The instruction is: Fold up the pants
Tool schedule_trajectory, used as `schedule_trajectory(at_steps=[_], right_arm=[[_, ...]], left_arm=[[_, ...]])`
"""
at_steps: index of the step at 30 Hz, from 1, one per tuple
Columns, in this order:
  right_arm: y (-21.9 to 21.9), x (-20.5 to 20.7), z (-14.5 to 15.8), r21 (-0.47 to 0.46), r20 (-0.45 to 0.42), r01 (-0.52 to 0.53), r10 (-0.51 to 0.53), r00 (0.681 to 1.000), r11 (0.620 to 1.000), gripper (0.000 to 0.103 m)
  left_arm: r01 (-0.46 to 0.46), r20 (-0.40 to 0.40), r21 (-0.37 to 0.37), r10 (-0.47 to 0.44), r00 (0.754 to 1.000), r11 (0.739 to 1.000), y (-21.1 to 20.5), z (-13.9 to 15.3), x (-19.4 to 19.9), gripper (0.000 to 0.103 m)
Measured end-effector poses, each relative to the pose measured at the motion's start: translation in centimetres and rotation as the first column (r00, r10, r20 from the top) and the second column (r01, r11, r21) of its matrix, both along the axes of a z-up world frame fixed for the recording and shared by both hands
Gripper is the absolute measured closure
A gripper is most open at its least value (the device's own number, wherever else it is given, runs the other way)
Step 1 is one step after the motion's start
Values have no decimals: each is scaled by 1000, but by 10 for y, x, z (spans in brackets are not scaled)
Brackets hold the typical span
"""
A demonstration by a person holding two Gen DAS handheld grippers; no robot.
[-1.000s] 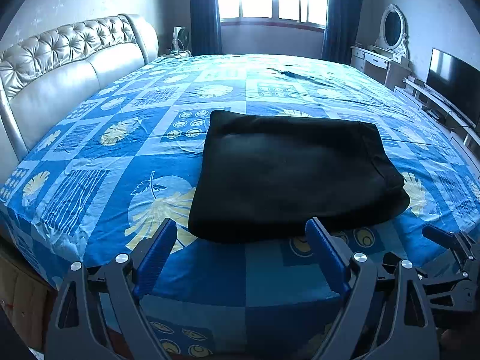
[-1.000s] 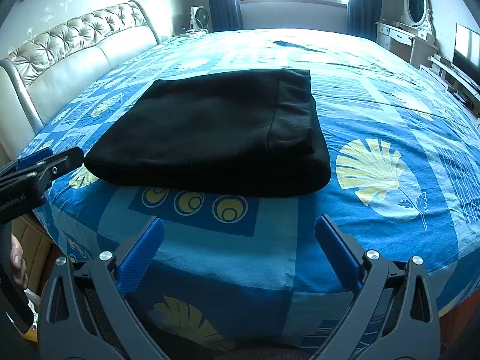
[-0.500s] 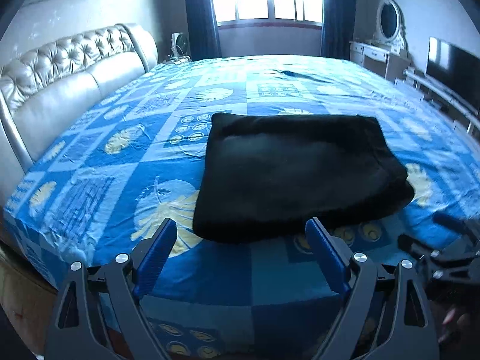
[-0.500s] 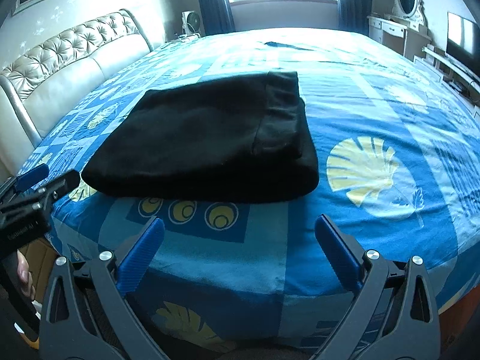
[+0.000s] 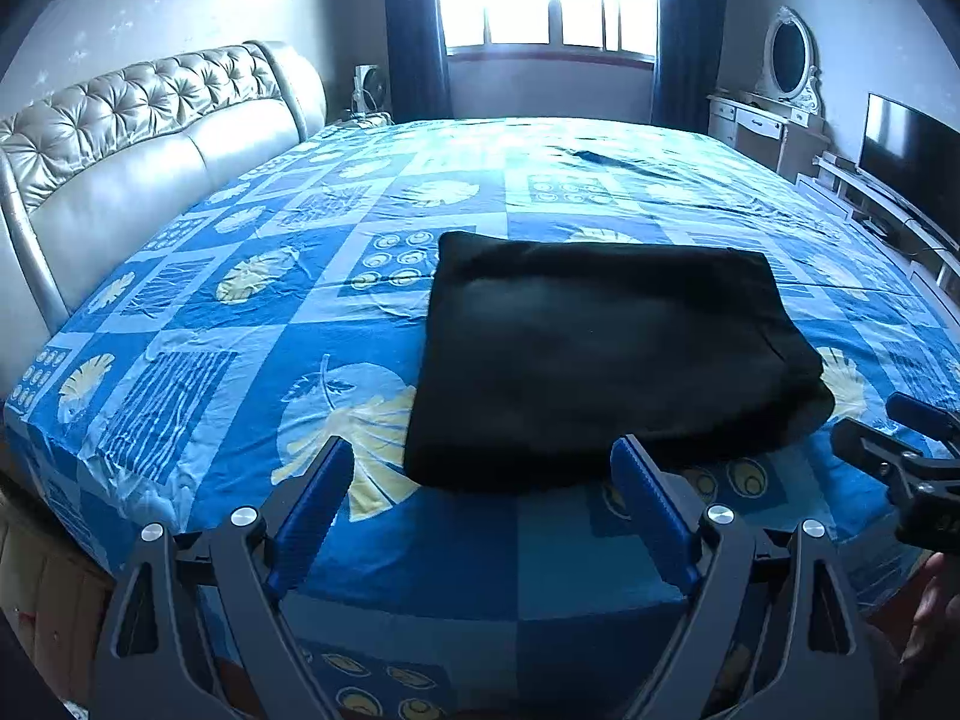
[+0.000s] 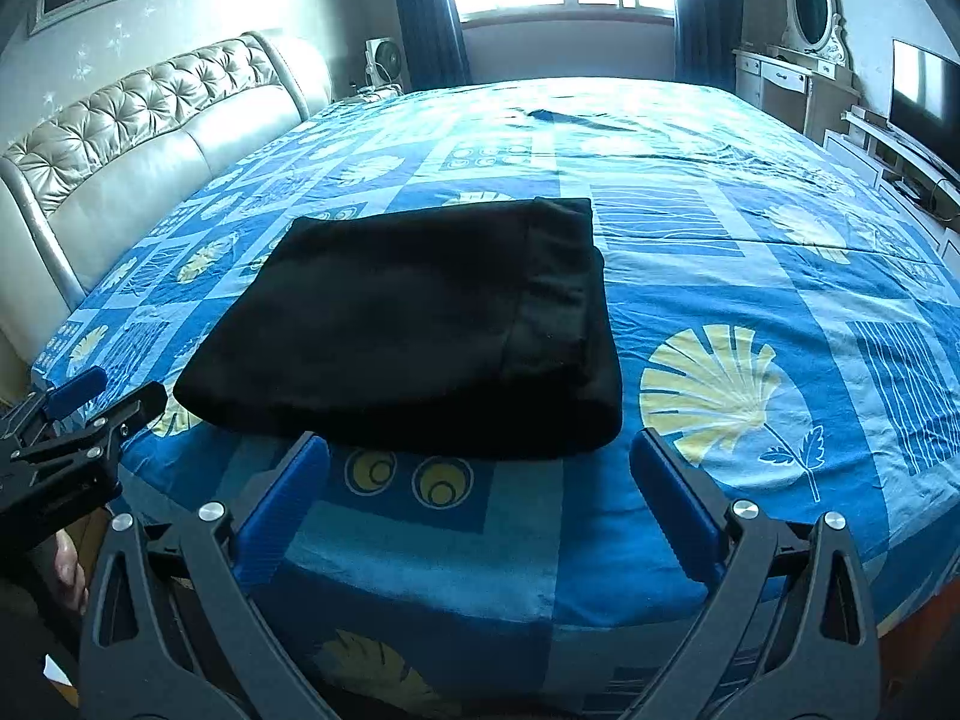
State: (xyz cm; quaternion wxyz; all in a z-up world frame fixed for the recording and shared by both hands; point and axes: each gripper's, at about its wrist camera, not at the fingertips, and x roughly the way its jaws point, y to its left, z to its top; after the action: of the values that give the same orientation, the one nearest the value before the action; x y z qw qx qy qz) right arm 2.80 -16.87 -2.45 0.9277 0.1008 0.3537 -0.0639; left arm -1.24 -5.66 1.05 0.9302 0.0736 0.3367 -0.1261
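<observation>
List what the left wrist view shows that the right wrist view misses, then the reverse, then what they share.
Only the left wrist view: the open left gripper up close, with the right gripper at the frame's edge.
Only the right wrist view: the folded band along the pants' right edge, and the open right gripper up close.
Both: the folded black pants lying flat on the blue patterned bedsheet, held by neither gripper.

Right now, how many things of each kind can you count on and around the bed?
Folded black pants: 1
Grippers: 2, left gripper, right gripper
Mirror: 1
TV: 1
Fan: 1
Total: 6
</observation>
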Motion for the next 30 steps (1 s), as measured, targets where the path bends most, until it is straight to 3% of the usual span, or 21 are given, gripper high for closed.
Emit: schedule_trajectory(at_steps=[12, 18, 23, 29, 30], right_arm=[[10, 1, -12, 2, -47, -18, 19, 999, 1000, 2], [10, 1, -17, 16, -63, -22, 23, 998, 1000, 2], [10, 0, -21, 22, -67, -21, 23, 997, 1000, 2], [5, -2, -19, 21, -67, -7, 8, 998, 1000, 2], [3, -2, -19, 22, -65, -3, 4, 998, 1000, 2]], left_arm=[[-25, 15, -16, 26, 1000, 1000, 6, 3, 3, 16], [-98, -8, 13, 98, 995, 995, 6, 0, 5, 16], [-91, -102, -64, 84, 991, 994, 13, 1, 10, 16], [-106, 3, -26, 106, 994, 994, 8, 5, 4, 16], [-91, -10, -34, 90, 996, 995, 8, 3, 4, 16]])
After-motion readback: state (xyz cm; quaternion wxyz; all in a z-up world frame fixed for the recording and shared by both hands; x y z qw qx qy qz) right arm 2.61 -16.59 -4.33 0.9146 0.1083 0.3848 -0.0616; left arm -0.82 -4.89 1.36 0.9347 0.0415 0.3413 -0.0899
